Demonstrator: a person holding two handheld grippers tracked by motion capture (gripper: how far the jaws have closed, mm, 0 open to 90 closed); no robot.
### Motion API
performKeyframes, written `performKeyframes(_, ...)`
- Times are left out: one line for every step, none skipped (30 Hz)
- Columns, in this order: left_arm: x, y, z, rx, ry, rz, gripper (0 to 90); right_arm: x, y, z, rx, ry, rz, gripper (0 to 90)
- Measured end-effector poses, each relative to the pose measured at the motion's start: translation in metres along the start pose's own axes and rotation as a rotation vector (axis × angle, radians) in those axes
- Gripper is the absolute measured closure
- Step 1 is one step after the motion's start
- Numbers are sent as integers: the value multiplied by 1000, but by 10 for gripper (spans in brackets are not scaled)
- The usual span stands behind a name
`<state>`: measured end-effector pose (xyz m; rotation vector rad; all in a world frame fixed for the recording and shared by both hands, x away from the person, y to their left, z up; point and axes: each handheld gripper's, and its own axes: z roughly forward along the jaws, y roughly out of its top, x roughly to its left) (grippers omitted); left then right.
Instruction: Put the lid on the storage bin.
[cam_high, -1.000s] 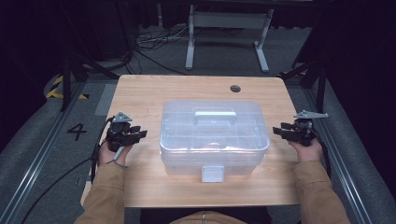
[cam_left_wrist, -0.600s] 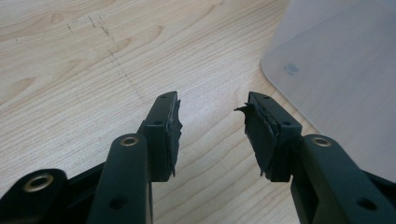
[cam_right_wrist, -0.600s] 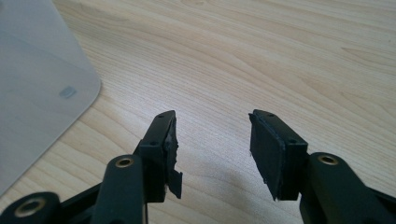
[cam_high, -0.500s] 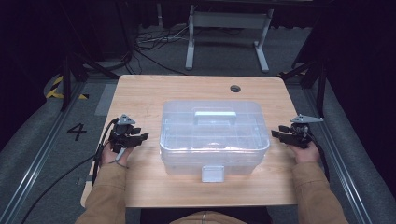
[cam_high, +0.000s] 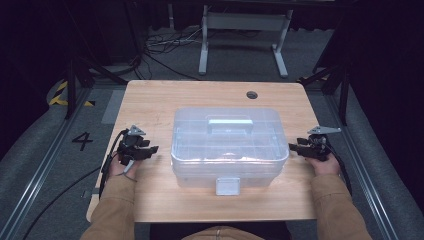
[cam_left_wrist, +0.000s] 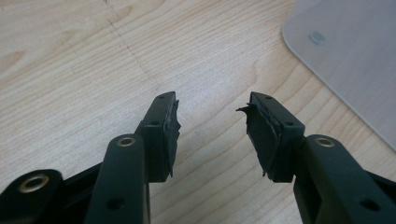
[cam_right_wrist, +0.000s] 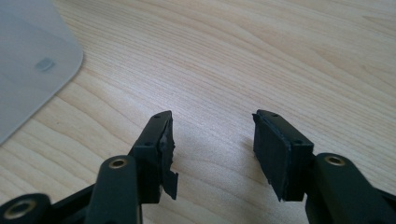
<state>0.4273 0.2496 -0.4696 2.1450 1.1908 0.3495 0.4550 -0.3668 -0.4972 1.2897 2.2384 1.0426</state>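
The wooden tabletop (cam_high: 150, 100) stretched out in front of the person, pale and grainy, with a small round hole (cam_high: 251, 94) near its far edge. In the middle of it sat a clear plastic box (cam_high: 229, 145), lid on, a flat handle (cam_high: 229, 123) lying across the top and a white latch (cam_high: 227, 186) hanging on the side nearest the person (the box took up a good share of the wood). Two tan sleeves (cam_high: 116, 205) came in from the near edge, one on each side of the box.

The left gripper (cam_high: 150, 149) was just beside the box's left wall, apart from it, pointing toward it. In the left gripper view its fingers (cam_left_wrist: 166, 133) stood wide apart with only bare wood between them; they had just been opening, and a rounded corner of the box showed off to the upper right. The right gripper (cam_high: 295, 147) was near the box's right wall, not touching. In the right gripper view its fingers (cam_right_wrist: 280, 149) were apart too, having just opened a little further, nothing between them.
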Motion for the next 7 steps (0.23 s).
performKeyframes(0, 0, 0, 13, -7, -14, 521, -1, -1, 1, 3, -2, 2, 475)
performKeyframes(0, 0, 1, 18, -10, -23, 521, -1, -1, 1, 0, -1, 4, 475)
performKeyframes(0, 0, 1, 24, -6, -16, 521, -2, -1, 1, -5, 0, 8, 475)
performKeyframes(0, 0, 1, 29, 0, -5, 519, -2, -1, 1, -7, 2, 10, 475)
performKeyframes(0, 0, 1, 29, 0, -5, 517, -2, -1, 1, -7, 2, 10, 475)
performKeyframes(-1, -1, 2, 35, 14, 7, 517, -2, -1, 1, -8, 1, 7, 474)
performKeyframes(-2, -1, 2, 35, 19, 10, 513, -2, -1, 1, -10, -2, 3, 471)
